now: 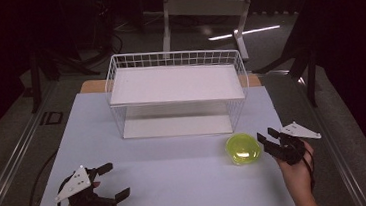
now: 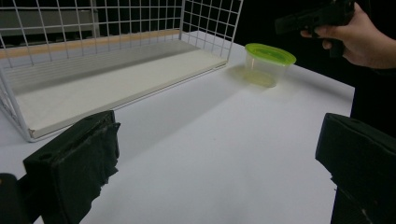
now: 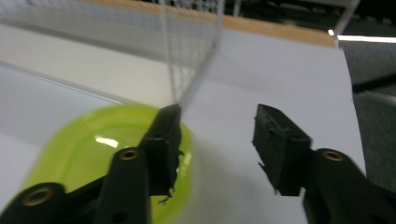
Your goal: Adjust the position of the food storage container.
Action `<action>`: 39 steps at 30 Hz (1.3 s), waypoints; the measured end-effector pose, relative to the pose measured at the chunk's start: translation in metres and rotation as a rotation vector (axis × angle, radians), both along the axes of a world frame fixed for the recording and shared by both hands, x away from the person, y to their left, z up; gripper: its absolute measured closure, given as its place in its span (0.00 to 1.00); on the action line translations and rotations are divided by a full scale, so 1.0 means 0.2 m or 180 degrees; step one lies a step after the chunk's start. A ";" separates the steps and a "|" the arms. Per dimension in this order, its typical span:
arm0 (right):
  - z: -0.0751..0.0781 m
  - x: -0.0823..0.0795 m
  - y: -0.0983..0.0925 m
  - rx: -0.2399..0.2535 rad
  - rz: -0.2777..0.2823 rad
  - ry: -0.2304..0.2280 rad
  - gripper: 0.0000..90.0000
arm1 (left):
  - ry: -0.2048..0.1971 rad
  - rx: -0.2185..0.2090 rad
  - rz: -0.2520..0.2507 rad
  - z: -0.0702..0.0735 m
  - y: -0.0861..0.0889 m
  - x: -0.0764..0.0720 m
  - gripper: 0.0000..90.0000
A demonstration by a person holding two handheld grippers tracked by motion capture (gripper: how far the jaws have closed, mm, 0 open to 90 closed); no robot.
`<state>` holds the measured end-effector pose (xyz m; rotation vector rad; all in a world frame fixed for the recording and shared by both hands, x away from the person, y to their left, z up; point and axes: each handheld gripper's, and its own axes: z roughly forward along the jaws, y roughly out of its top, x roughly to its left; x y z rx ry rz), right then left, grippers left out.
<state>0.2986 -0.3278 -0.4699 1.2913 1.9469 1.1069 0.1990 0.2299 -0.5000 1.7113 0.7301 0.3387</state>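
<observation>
Worktop (image 1: pixel 177 174): white, carrying all below
Wire basket (image 1: pixel 177 91): toward the far edge, middle
Left hand-held gripper (image 1: pixel 112 180): near left corner, jaws spread wide, empty
Right hand-held gripper (image 1: pixel 267 140): jaws apart, empty
Green-lidded tub (image 1: pixel 243 148): just left of right hand-held gripper, before basket's right corner

In the right gripper view, motion blur softened the white wire rack (image 3: pixel 187 51), and one black jaw covered part of the green-lidded container (image 3: pixel 93 154), whose near side the bottom edge cut off. The left gripper view cropped the rack (image 2: pixel 93 70) at its top and left edges, and the person's right hand (image 2: pixel 355 39) at the right edge. In the high view, both forearms ran off the bottom, while the room behind the table lay too dark to read.
</observation>
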 end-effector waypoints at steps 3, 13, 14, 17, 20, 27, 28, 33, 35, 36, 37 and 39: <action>-0.04 -0.01 -0.02 -0.0088 -0.0074 0.0082 0.62 | -0.0001 0.0006 -0.0006 0.00 0.00 0.00 0.00; -0.18 -0.03 -0.07 -0.0146 -0.0077 0.0423 0.98 | 0.0015 0.0007 -0.0016 0.00 -0.01 0.01 0.00; -0.18 -0.03 -0.07 -0.0165 -0.0069 0.0442 1.00 | 0.0013 0.0010 -0.0017 0.00 -0.01 0.01 0.00; -0.19 -0.03 -0.07 -0.0063 -0.0062 0.0522 1.00 | 0.0005 0.0019 -0.0028 0.00 -0.01 0.01 0.00; -0.22 -0.04 -0.04 -0.0096 -0.0002 0.0583 1.00 | 0.0003 0.0017 -0.0035 0.00 -0.01 0.01 0.00; -0.27 -0.03 0.05 -0.0078 0.0183 0.0738 1.00 | -0.0001 0.0007 -0.0038 0.00 -0.01 0.01 0.00; -0.28 -0.03 0.05 -0.0074 0.0201 0.0741 1.00 | 0.0001 0.0006 -0.0039 0.00 -0.01 0.01 0.00; -0.28 -0.03 0.12 -0.0078 0.0338 0.0749 1.00 | 0.0007 0.0009 -0.0045 0.00 -0.02 0.01 0.00; -0.27 -0.02 0.16 -0.0078 0.0391 0.0761 1.00 | 0.0001 0.0015 -0.0051 0.00 -0.02 0.01 0.00; -0.27 -0.02 0.16 -0.0078 0.0391 0.0761 1.00 | 0.0001 0.0018 -0.0055 0.00 -0.02 0.01 0.00; -0.27 -0.01 0.18 -0.0075 0.0418 0.0767 1.00 | -0.0005 0.0017 -0.0054 0.00 -0.02 0.01 0.00; -0.27 0.00 0.20 -0.0103 0.0454 0.0780 1.00 | 0.0005 0.0007 -0.0046 0.00 -0.02 0.01 0.00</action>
